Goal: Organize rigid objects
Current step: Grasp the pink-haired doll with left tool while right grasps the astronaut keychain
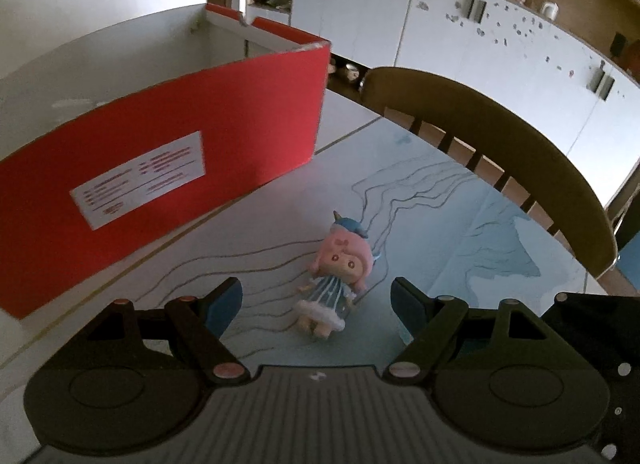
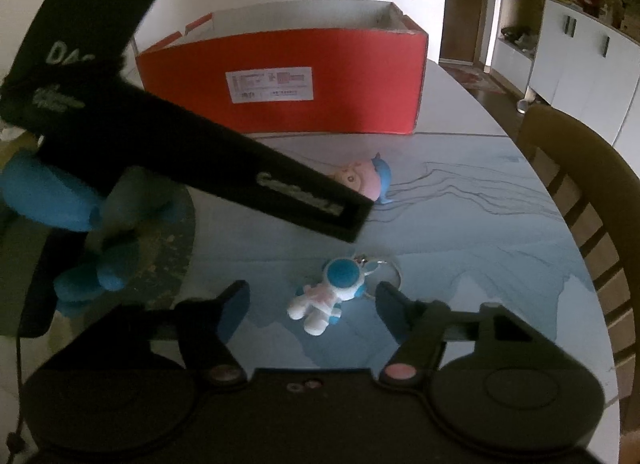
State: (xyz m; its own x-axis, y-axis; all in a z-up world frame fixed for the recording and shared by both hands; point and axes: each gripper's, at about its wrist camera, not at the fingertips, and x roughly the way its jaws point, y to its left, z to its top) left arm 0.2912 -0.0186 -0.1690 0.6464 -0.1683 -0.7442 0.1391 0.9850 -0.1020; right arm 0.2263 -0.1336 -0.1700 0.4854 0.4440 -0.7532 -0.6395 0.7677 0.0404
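Left wrist view: the left gripper (image 1: 316, 296) hangs with jaws spread, untouched doll (image 1: 336, 278) lying between them on the table (image 1: 460, 232), near the red box (image 1: 160, 168).

Right wrist view: the right gripper (image 2: 312, 296) gapes around the astronaut keychain (image 2: 330, 294), pads clear.

One red cardboard box (image 2: 328, 76), open top, far side of the worktop (image 2: 460, 224). One pink-haired doll figure (image 1: 336, 276) with a blue hat, lying centre. One astronaut keychain figure (image 2: 326, 296), white and blue, near side. One metal key ring (image 2: 387, 275) on it. Two wooden chairs, one (image 1: 500, 144) far right, one (image 2: 588, 168) right edge; cannot tell if they are the same chair. Two hand-held grippers: left (image 1: 316, 304), right (image 2: 312, 304).
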